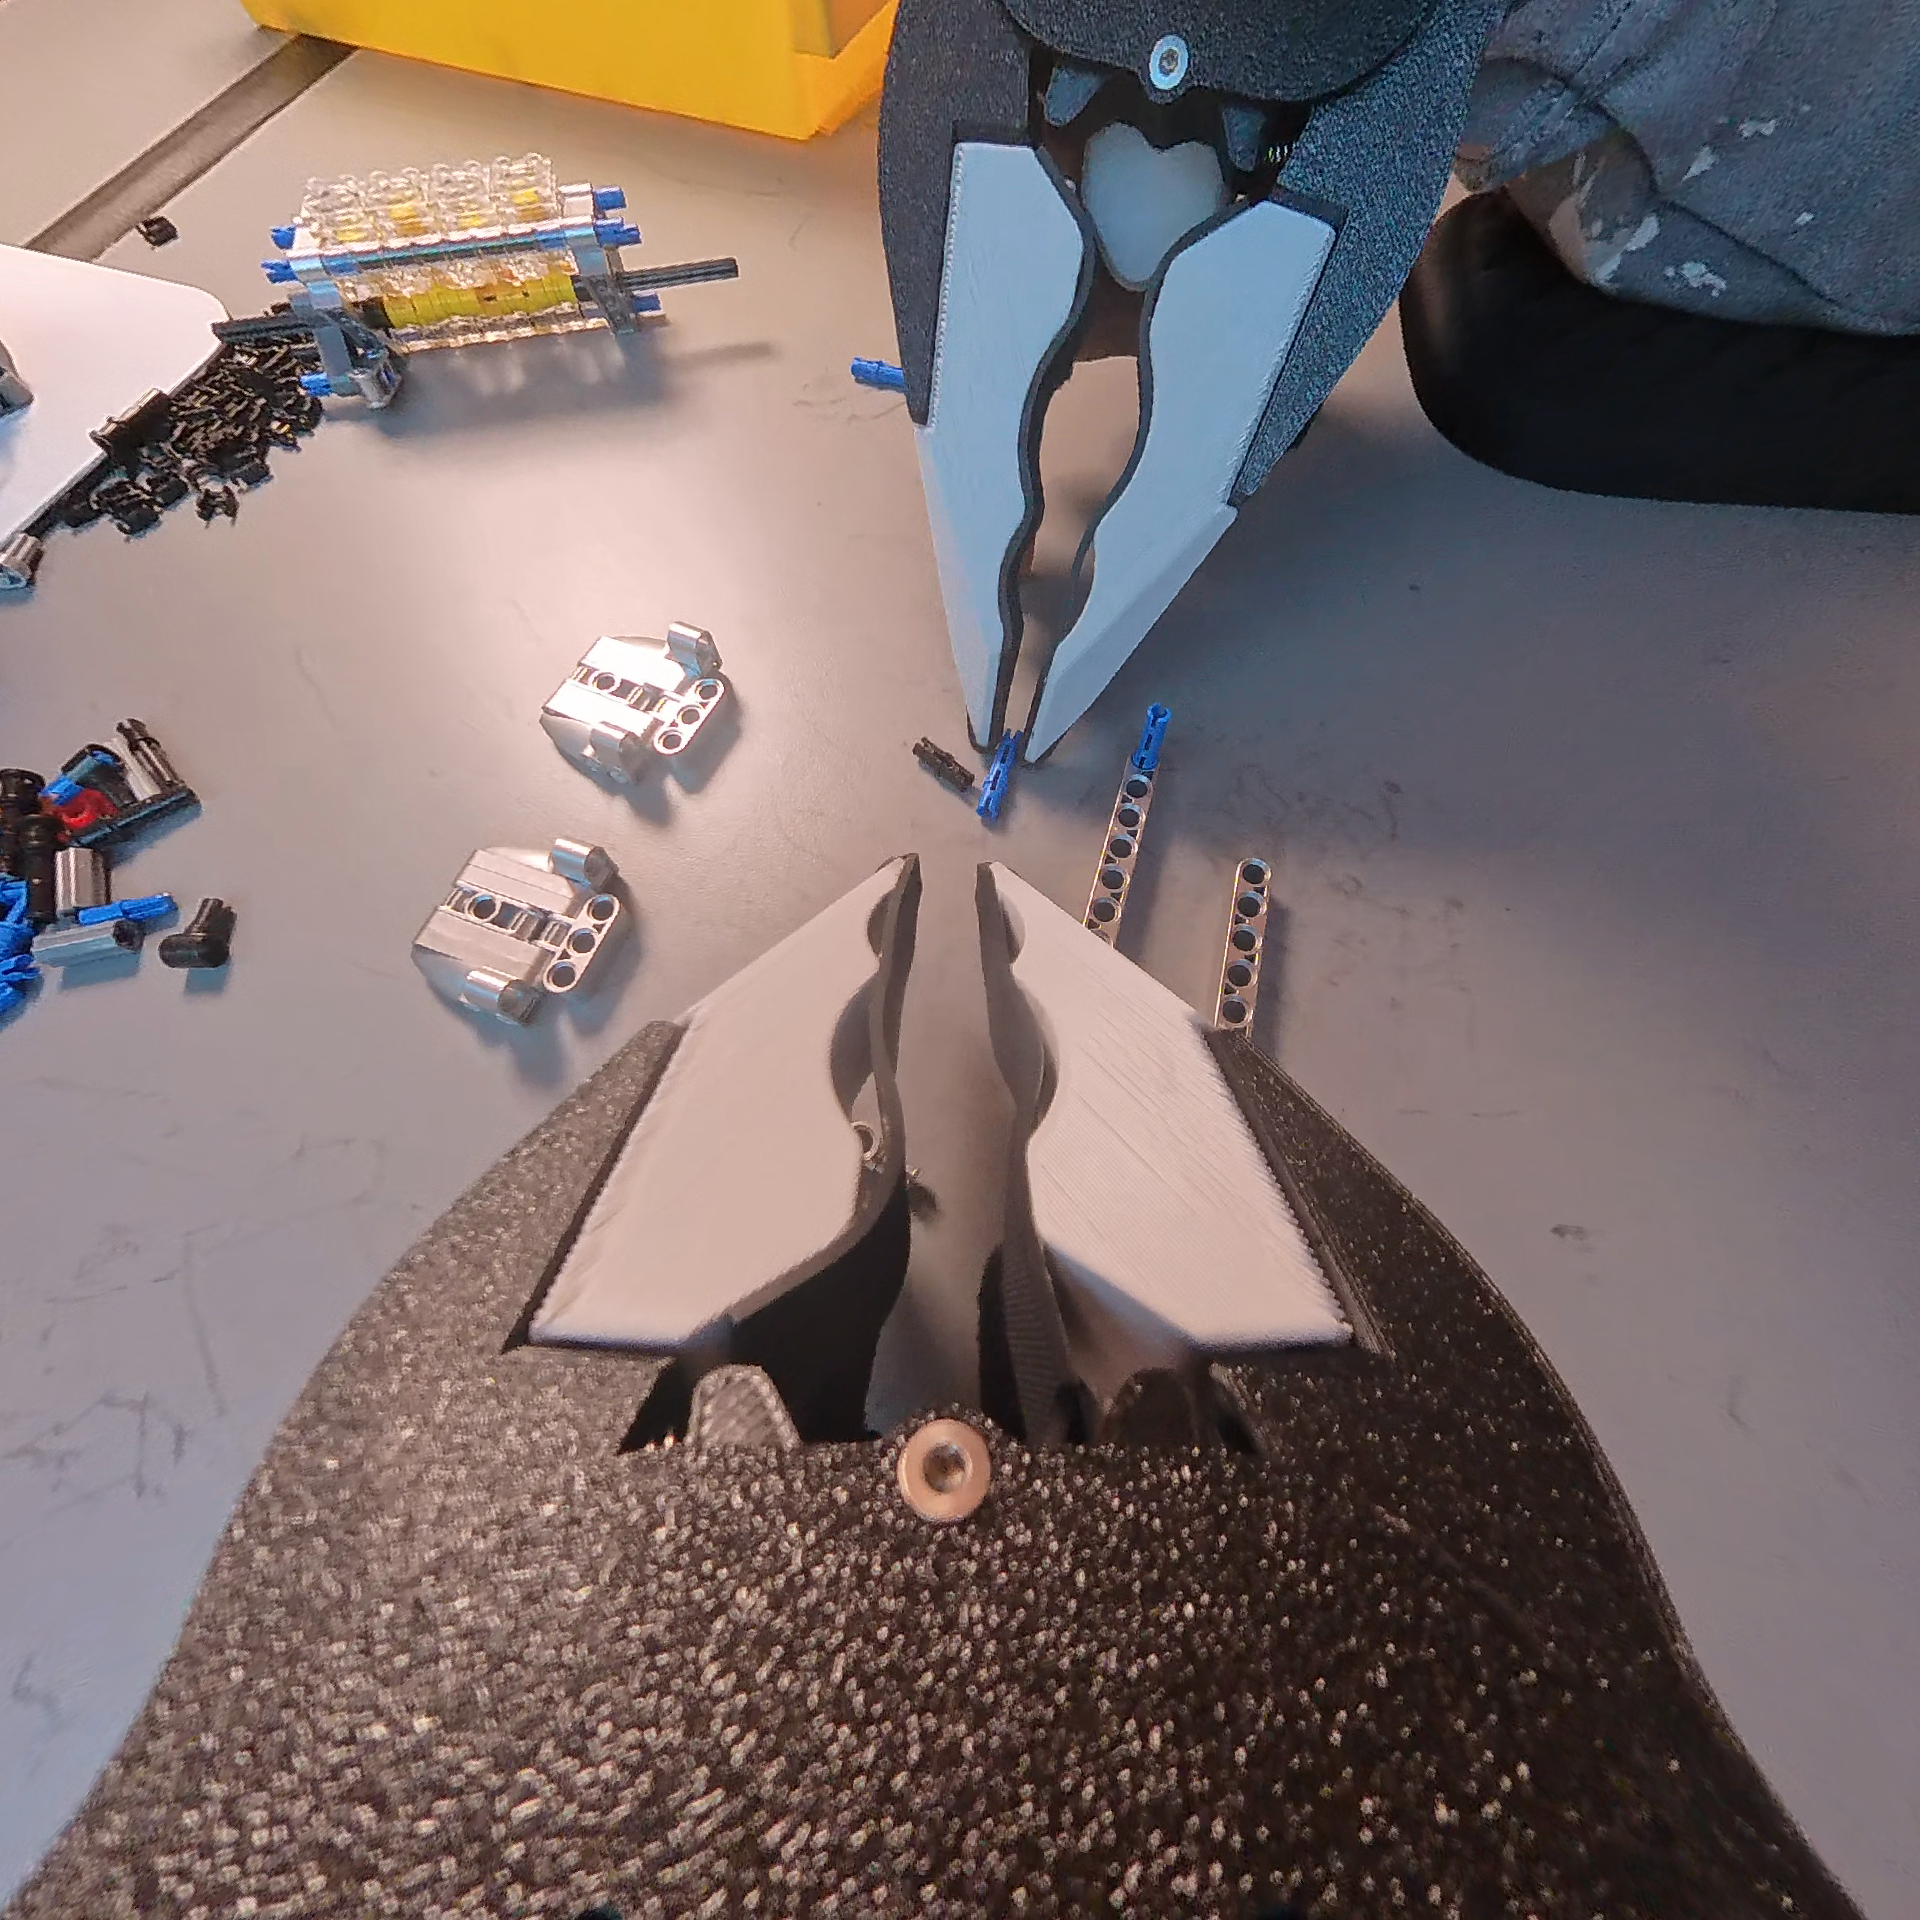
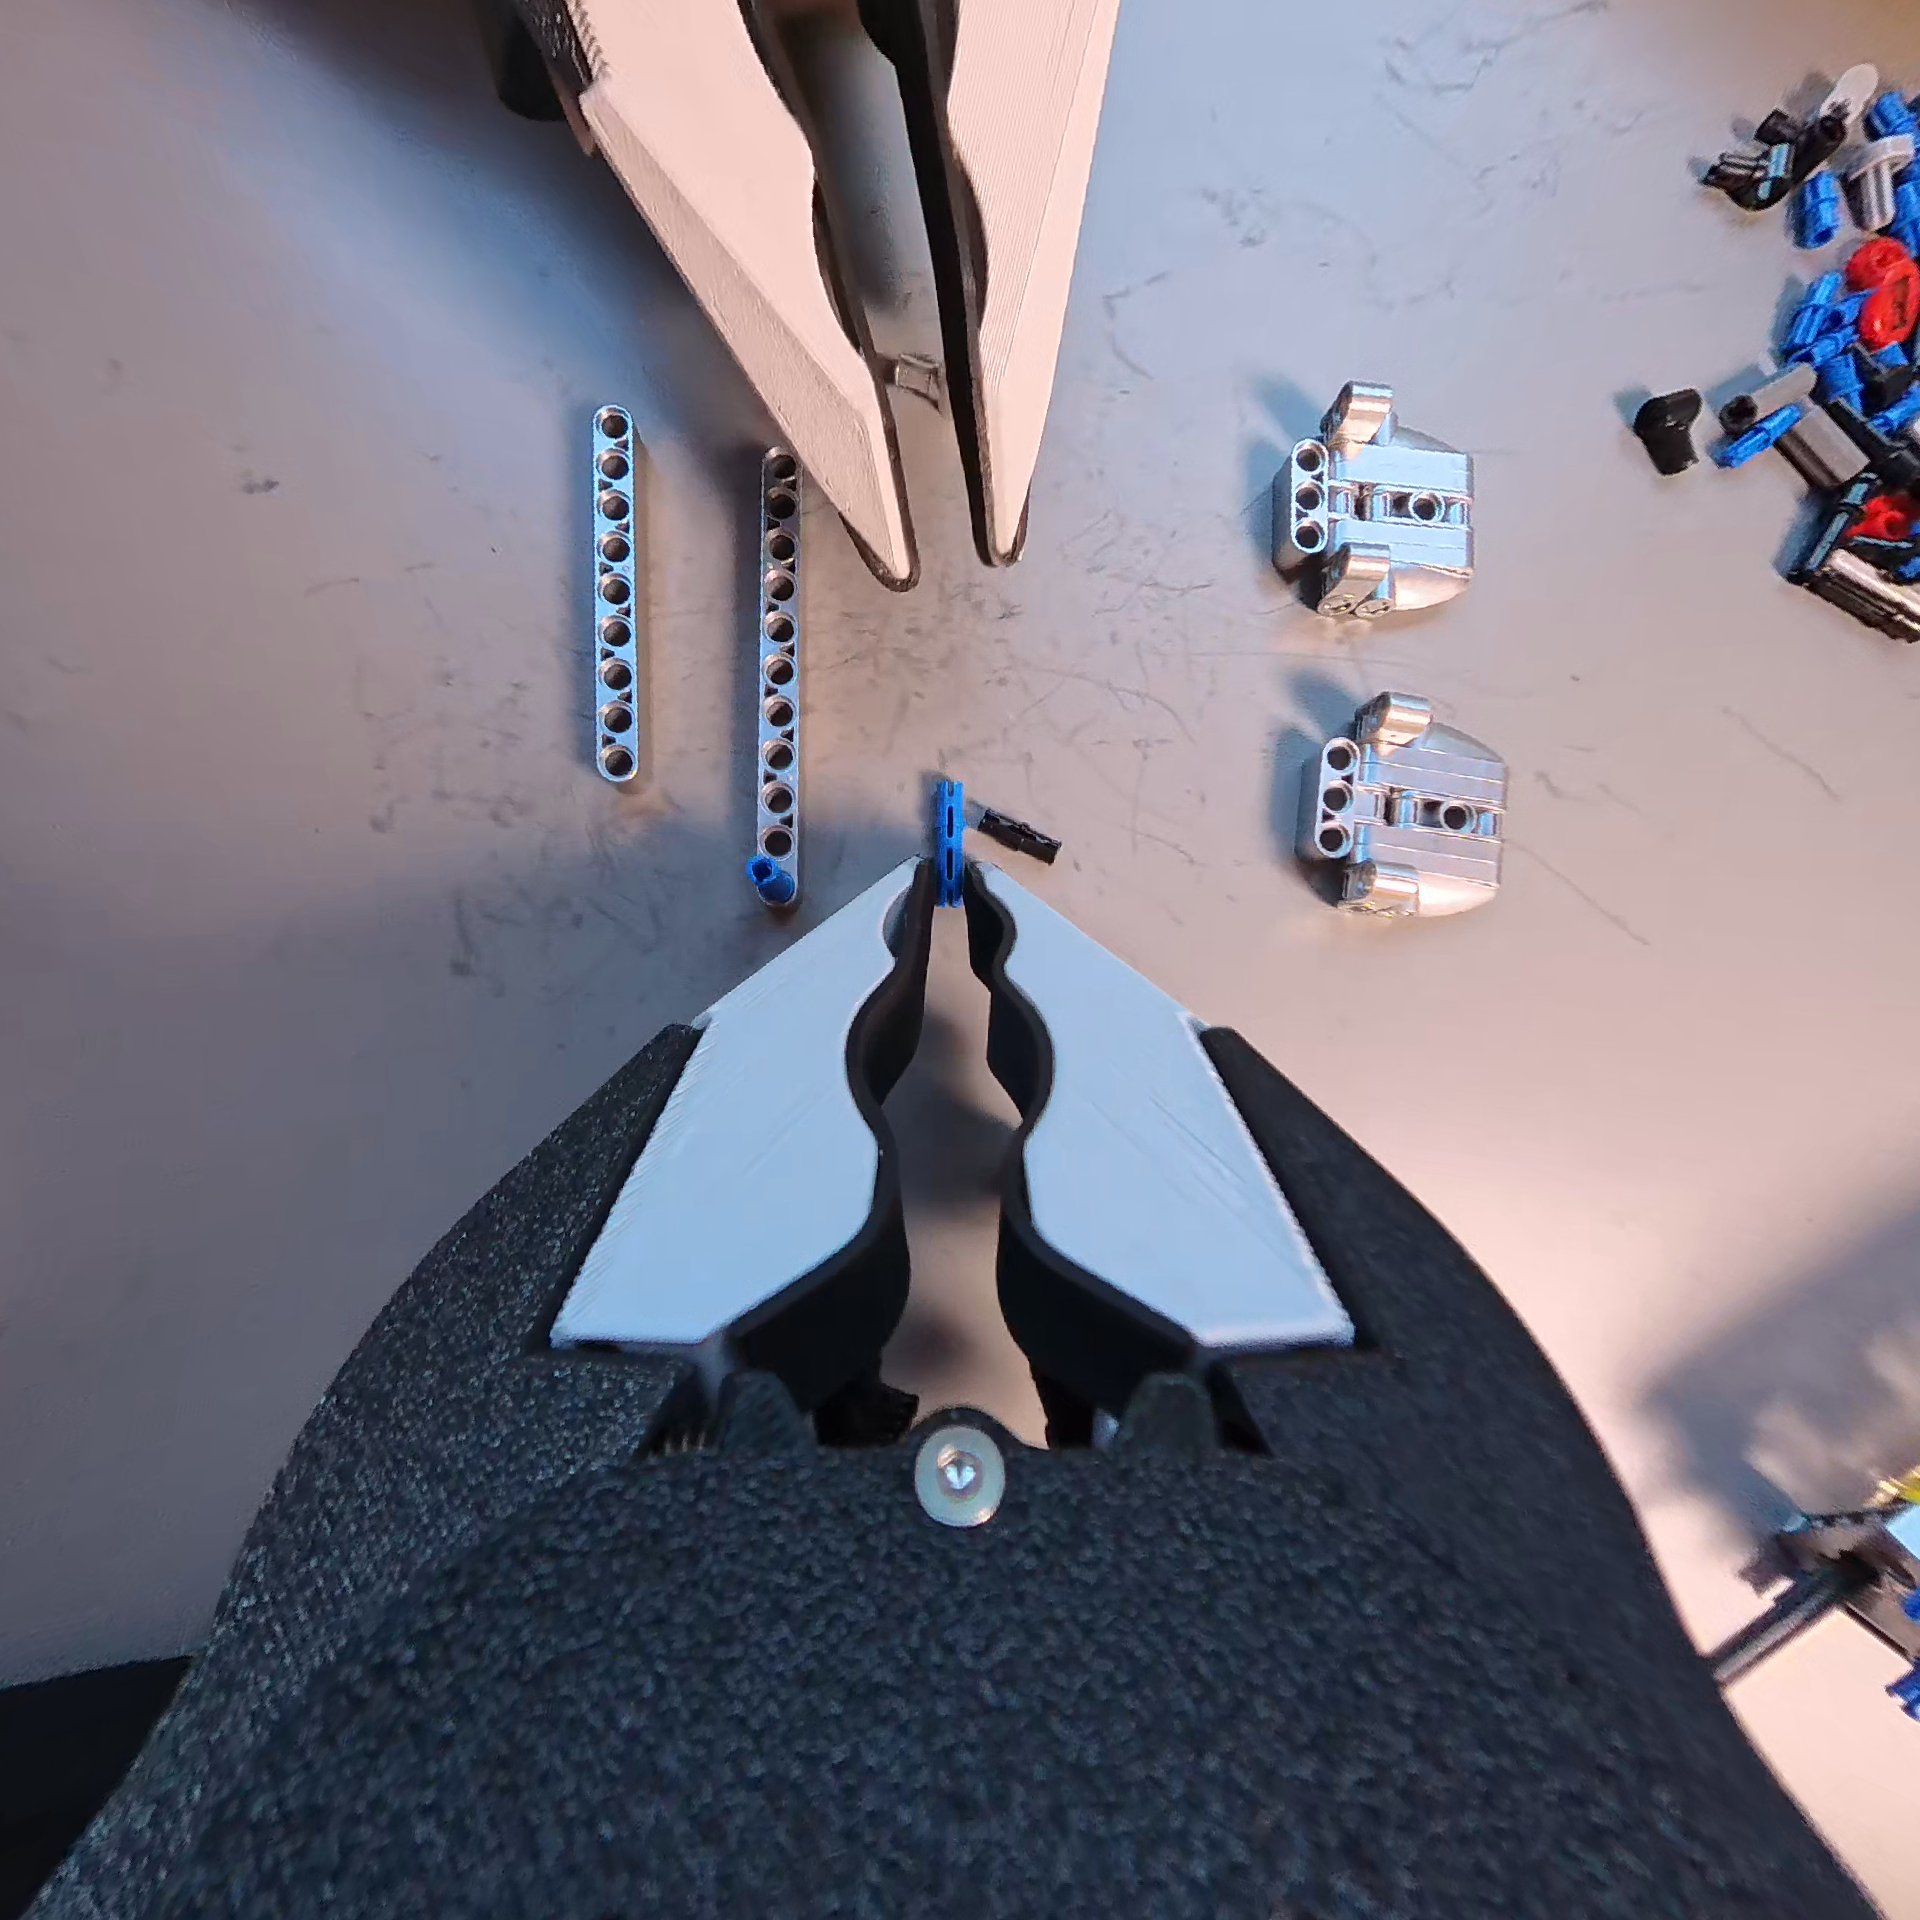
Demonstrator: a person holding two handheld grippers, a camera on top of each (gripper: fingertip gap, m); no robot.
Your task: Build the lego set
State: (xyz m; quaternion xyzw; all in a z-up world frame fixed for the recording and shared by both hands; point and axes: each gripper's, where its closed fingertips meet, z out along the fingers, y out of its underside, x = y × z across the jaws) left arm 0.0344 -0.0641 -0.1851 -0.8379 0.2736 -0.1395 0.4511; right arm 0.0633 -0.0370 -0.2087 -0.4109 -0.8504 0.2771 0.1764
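My right gripper (image 2: 945,875) is shut on one end of a small blue pin (image 2: 948,831), low over the grey table (image 2: 312,1039). In the left wrist view it (image 1: 1003,743) comes down from above with the blue pin (image 1: 995,784) at its tips. A black pin (image 2: 1018,831) lies just beside it. My left gripper (image 1: 949,868) faces it with the jaws a little apart and nothing between the tips; it also shows in the right wrist view (image 2: 951,566). Two grey beams with holes (image 2: 615,592) (image 2: 779,675) lie beside it, one with a blue pin (image 2: 771,878) at its end.
Two silver panel pieces (image 1: 639,701) (image 1: 525,930) lie on the table. A clear-and-yellow brick assembly (image 1: 457,260), a heap of black pins (image 1: 208,416), a pile of mixed parts (image 1: 73,862) and a yellow box (image 1: 623,62) stand farther off. A person's sleeve (image 1: 1714,156) is at the upper right. The gap from one gripper's tips to the other's is roughly 5 cm.
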